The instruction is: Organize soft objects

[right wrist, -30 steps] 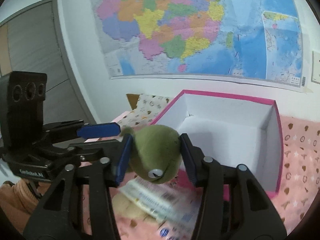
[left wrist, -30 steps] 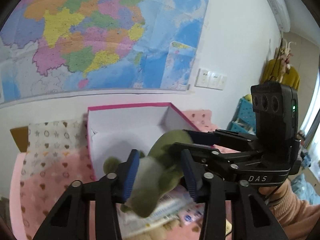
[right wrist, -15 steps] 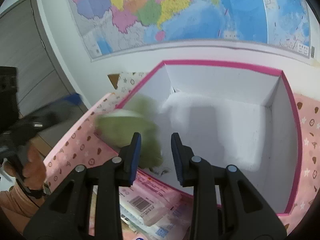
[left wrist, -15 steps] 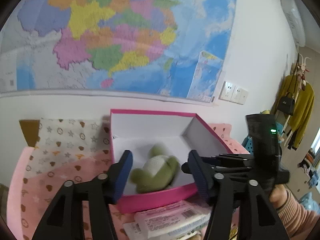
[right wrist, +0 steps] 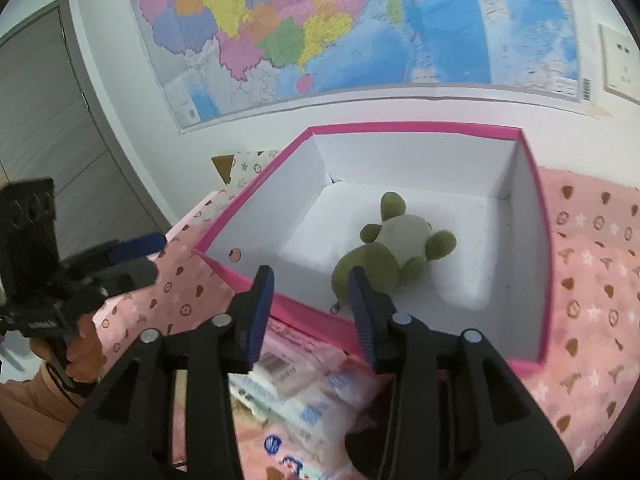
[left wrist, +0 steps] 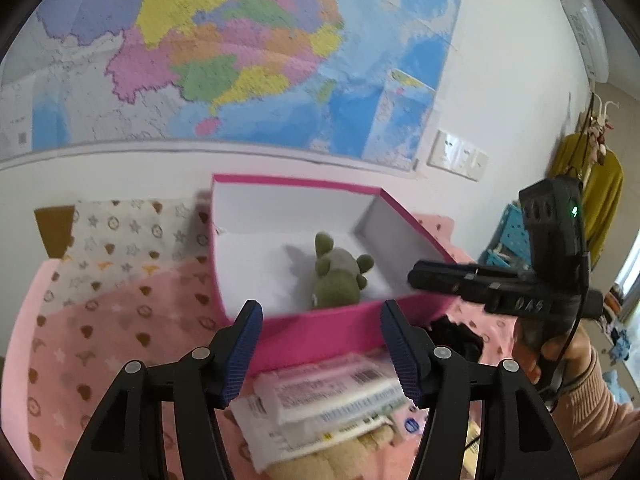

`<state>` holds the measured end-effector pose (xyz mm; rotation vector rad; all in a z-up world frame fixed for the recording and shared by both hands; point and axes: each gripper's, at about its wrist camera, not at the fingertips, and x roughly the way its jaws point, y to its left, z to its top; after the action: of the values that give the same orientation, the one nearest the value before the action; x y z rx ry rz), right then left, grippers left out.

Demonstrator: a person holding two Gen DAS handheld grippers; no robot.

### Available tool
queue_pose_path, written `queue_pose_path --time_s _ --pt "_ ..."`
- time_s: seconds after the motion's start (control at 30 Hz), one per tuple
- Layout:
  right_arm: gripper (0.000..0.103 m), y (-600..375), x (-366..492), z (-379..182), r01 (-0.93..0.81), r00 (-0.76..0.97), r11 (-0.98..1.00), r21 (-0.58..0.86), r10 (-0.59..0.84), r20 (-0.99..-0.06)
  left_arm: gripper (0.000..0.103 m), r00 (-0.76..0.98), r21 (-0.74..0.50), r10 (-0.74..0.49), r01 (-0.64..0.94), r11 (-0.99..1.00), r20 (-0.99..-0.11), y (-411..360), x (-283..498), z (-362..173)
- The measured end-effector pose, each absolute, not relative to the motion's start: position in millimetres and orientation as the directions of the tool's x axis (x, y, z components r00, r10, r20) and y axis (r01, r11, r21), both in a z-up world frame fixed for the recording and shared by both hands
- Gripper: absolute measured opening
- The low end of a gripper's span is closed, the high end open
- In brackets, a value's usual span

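Note:
A green frog plush [left wrist: 335,277] lies loose on the white floor of the pink box [left wrist: 320,326], belly up in the right wrist view [right wrist: 394,242]. My left gripper [left wrist: 322,350] is open and holds nothing; it hovers in front of the box's near wall. My right gripper [right wrist: 312,306] is open too, its jaws opening, with nothing pressed between the pads; it hangs over the near rim of the box [right wrist: 400,127]. Each gripper shows in the other's view, the right gripper [left wrist: 418,278] beside the box's right corner and the left gripper [right wrist: 136,260] off its left side.
Tissue packs [left wrist: 328,396] lie stacked just below the grippers on the pink patterned cloth [left wrist: 120,320], over a beige plush [left wrist: 320,460]. A black item [left wrist: 456,336] sits right of the box. The wall with a map [left wrist: 240,60] stands close behind.
Both grippers were shut on the frog plush; they let it go and it dropped into the box. Both grippers have drawn back and sunk toward the tissue packs.

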<state>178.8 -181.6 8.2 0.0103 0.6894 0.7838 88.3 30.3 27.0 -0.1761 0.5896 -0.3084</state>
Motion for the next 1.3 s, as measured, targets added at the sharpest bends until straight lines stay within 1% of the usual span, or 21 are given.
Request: queue_pose_path --time_s 0.03,0.1,0.17,0.2,0.4,0.43,0.6,0.67,0.87,0.93,1.1,1.23,1.3 --pt "0.049 -185.8 174.5 10.3 -0.648 0.505 0.717 0.257 0.657 -0.559 0.063 0.783 -0.253 -0.338 0.236 0.938 -0.522 28.5 86.4 24.9" --pt "0.058 -194.1 164.8 12.9 -0.653 0.508 0.711 0.261 0.666 -0.546 0.064 0.775 -0.254 -0.346 0.244 0.936 -0.528 23.6 82.0 20.7" --pt "0.061 -200.0 154.5 13.1 -0.662 0.5 0.7 0.267 0.679 -0.538 0.068 0.768 -0.265 -0.356 0.247 0.932 -0.533 19.6 77.5 16.3" --pt "0.061 -202.8 149.4 11.9 -0.667 0.494 0.694 0.269 0.683 -0.537 0.07 0.765 -0.27 -0.362 0.251 0.93 -0.533 18.5 75.5 14.5" --pt "0.062 -217.7 132.3 -4.9 -0.646 0.479 0.701 0.302 0.68 -0.555 0.07 0.747 -0.281 -0.368 0.249 0.927 -0.554 10.7 65.6 3.2" --pt "0.062 -220.1 130.7 -8.2 -0.64 0.484 0.701 0.315 0.686 -0.543 0.07 0.746 -0.278 -0.366 0.247 0.928 -0.557 9.7 63.9 2.0" --pt "0.062 -233.5 123.4 -25.7 -0.598 0.489 0.728 0.336 0.663 -0.567 0.07 0.743 -0.269 -0.364 0.252 0.93 -0.562 5.2 54.2 -1.0" --pt "0.062 -238.4 119.8 -30.9 -0.576 0.503 0.751 0.324 0.638 -0.583 0.07 0.74 -0.271 -0.365 0.251 0.929 -0.565 2.7 50.9 -3.4" --pt "0.062 -257.5 117.4 -42.0 -0.515 0.53 0.792 0.328 0.595 -0.604 0.07 0.706 -0.296 -0.4 0.274 0.915 -0.584 -9.5 49.6 -13.0" --pt "0.062 -263.2 117.6 -43.7 -0.497 0.538 0.801 0.333 0.585 -0.606 0.07 0.7 -0.286 -0.401 0.283 0.915 -0.591 -15.8 50.1 -15.3" --pt "0.062 -253.1 115.0 -40.6 -0.543 0.502 0.76 0.356 0.634 -0.588 0.07 0.716 -0.265 -0.36 0.248 0.932 -0.597 -15.7 52.1 -14.7" --pt "0.062 -225.7 115.2 -37.8 -0.616 0.451 0.706 0.349 0.68 -0.579 0.07 0.739 -0.231 -0.269 0.156 0.96 -0.618 3.9 59.0 -16.4" --pt "0.062 -212.4 119.4 -38.8 -0.639 0.43 0.688 0.343 0.69 -0.583 0.07 0.735 -0.238 -0.25 0.123 0.963 -0.631 15.2 63.9 -20.6"
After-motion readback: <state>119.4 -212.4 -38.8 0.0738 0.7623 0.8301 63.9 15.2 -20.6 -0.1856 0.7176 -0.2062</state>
